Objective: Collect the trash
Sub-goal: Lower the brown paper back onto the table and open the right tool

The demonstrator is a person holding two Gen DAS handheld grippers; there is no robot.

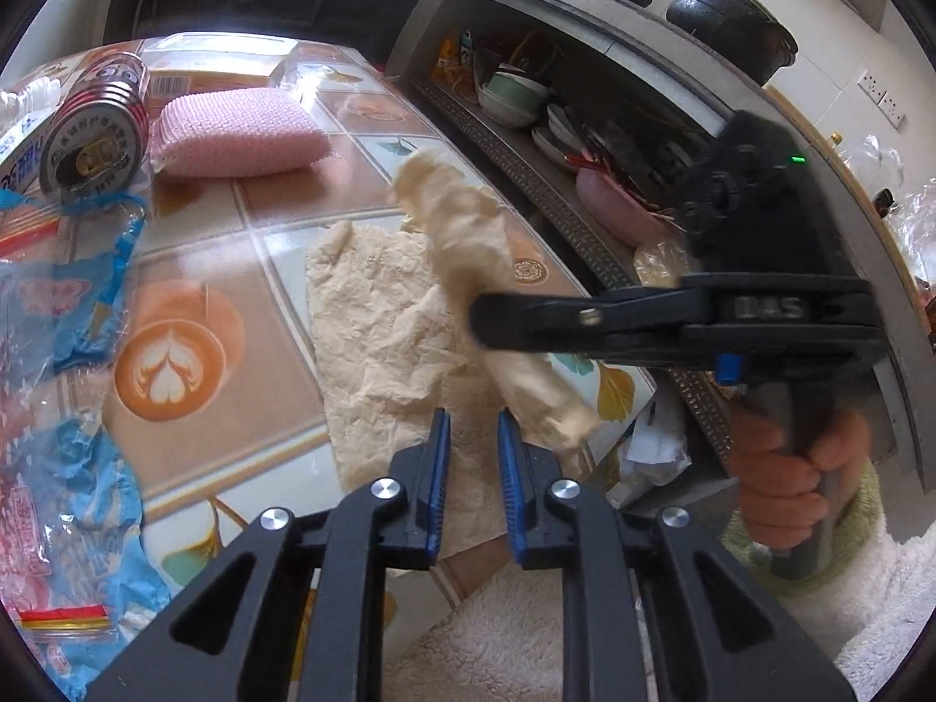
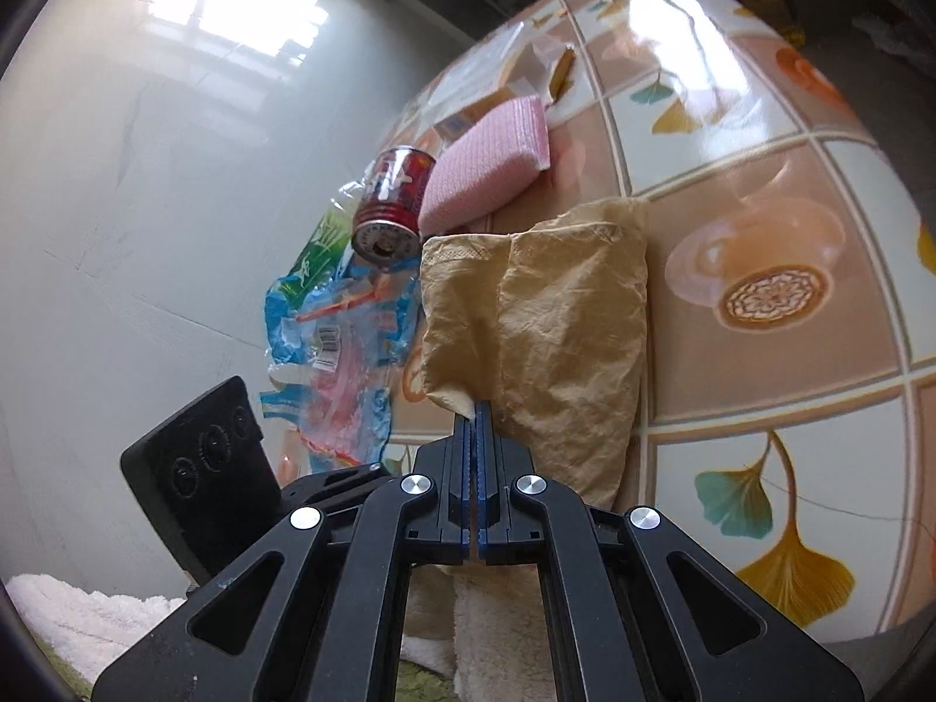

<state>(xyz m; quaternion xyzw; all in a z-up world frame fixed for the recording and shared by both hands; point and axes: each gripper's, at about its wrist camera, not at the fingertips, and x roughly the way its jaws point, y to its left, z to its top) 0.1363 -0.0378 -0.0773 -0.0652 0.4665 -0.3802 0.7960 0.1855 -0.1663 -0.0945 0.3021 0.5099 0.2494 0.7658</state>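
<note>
Left wrist view: right gripper (image 1: 485, 316) is clamped on the napkin (image 1: 468, 245), lifting a rolled fold whose long axis runs diagonally from far-left to near-right above the table (image 1: 281, 316). Left gripper (image 1: 474, 439) hangs parted, holding nothing, just beside it.

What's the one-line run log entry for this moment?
right tool: shut on beige paper towel, lifting its edge | left tool: open, empty | can, pink sponge, blue wrappers: on table

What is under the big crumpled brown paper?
Under the brown paper is the patterned tablecloth. The right gripper lifts one edge. What lies beneath its flat middle is covered, so I cannot tell.
</note>
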